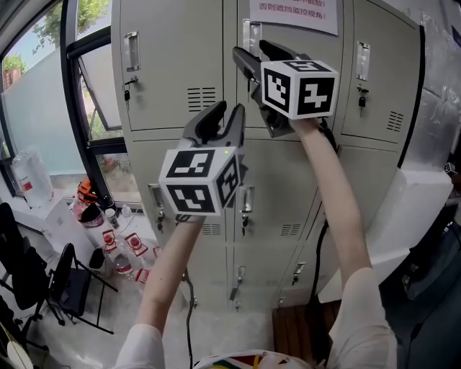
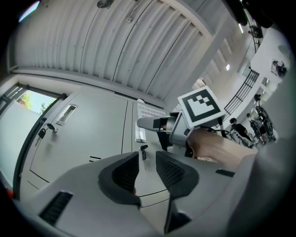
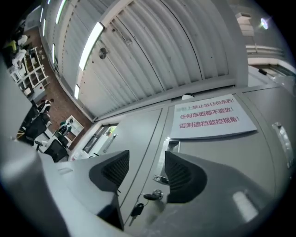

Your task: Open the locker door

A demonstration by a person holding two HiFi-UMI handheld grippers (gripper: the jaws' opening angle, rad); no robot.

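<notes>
A bank of grey lockers fills the head view. The upper middle locker door (image 1: 344, 54) carries a paper notice (image 1: 294, 14) and a recessed handle (image 1: 250, 34) on its left edge. My right gripper (image 1: 256, 54) is raised in front of that handle, open, with nothing between its jaws. The right gripper view shows the lock (image 3: 156, 193) with a hanging key (image 3: 138, 210) just beyond the jaws of the right gripper (image 3: 147, 159). My left gripper (image 1: 225, 115) hangs lower, in front of the seam between the doors, open and empty. From the left gripper (image 2: 147, 157) the handle (image 2: 140, 134) shows.
The neighbouring doors have their own handles (image 1: 131, 50) and locks (image 1: 362, 94). A window (image 1: 43, 94) stands at the left, with bottles (image 1: 115, 245) and a black folding chair (image 1: 68, 288) on the floor below. A white panel (image 1: 403, 216) leans at the right.
</notes>
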